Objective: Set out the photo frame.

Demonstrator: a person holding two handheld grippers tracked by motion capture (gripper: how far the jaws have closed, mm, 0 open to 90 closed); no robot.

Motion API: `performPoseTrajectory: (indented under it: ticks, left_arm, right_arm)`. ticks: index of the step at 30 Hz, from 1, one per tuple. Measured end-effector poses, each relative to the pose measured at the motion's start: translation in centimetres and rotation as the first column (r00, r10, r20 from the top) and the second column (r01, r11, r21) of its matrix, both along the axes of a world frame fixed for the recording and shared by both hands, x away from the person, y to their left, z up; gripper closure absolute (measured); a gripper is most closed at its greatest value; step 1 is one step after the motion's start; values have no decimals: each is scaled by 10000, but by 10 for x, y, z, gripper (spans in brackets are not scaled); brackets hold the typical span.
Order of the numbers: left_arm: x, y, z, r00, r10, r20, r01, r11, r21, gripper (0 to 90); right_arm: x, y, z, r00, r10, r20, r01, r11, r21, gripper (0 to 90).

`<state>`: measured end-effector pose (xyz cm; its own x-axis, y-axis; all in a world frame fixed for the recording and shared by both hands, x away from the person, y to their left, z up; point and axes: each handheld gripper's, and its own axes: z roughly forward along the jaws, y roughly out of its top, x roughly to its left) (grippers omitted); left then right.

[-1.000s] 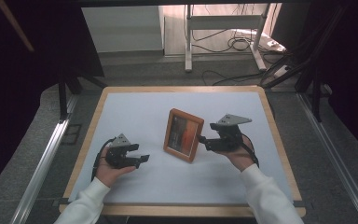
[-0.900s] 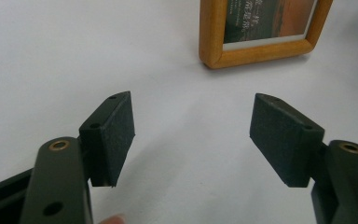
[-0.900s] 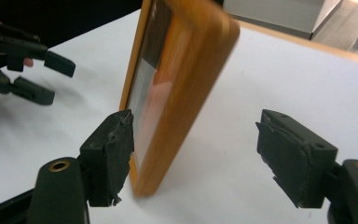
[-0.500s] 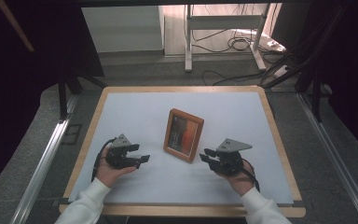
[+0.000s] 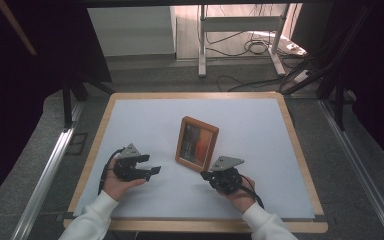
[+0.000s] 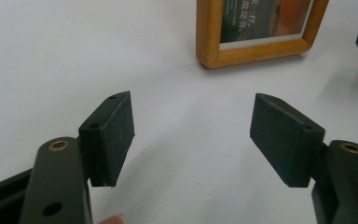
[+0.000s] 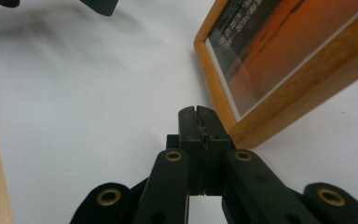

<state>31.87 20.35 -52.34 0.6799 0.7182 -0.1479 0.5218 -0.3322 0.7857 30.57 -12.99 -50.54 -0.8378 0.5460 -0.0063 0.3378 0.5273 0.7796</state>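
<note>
The wooden-framed picture with an orange print [image 5: 197,144] lies flat on the white table mat [image 5: 260,125], long axis running away from the person. Its near corner sits just beside the right gripper [image 7: 199,114], whose jaws have just closed together on nothing. The left gripper [image 6: 191,135] stands spread, bare mat between its jaws and the frame beyond them.
</note>
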Motion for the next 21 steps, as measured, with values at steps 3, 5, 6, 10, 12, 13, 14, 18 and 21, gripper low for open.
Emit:
performPoseTrajectory:
  ticks: [3, 5, 6, 10, 12, 13, 14, 18, 21]
  left_arm:
    - [0, -1, -1, 10000, -16, -16, 16, 10000, 12, 300]
    - [0, -1, -1, 10000, -33, -17, 33, 10000, 31, 300]
    - [0, -2, -1, 10000, -34, -17, 34, 10000, 28, 301]
    - [0, -1, -1, 10000, -31, -16, 31, 10000, 7, 300]
    - [0, 0, -1, 10000, -35, -22, 35, 10000, 11, 301]
    - [1, 0, -1, 10000, -37, -20, 37, 10000, 22, 300]
    - [1, 0, -1, 10000, -35, -22, 35, 10000, 21, 300]
    - [0, 0, 0, 10000, -28, -3, 28, 10000, 7, 300]
    - [0, 0, 0, 10000, -20, 8, 20, 10000, -18, 300]
  right_arm:
    - [2, 5, -3, 10000, -13, 22, 14, 9999, -154, 895]
    - [7, 8, -7, 9999, -158, 49, 160, 9992, -378, 895]
    - [10, 9, -9, 9998, -210, 74, 213, 9987, -463, 895]
    - [20, 10, -18, 9984, -557, 40, 558, 9959, -711, 896]
    - [21, 10, -19, 9989, -472, -42, 468, 9967, -660, 896]
    - [21, 11, -19, 9989, -460, -3, 458, 9964, -711, 896]
    - [20, 11, -19, 9990, -453, 42, 455, 9960, -765, 896]
    - [21, 8, -19, 9987, -511, -14, 508, 9957, -771, 896]
    - [23, 3, -19, 9978, -659, -18, 656, 9949, -772, 896]
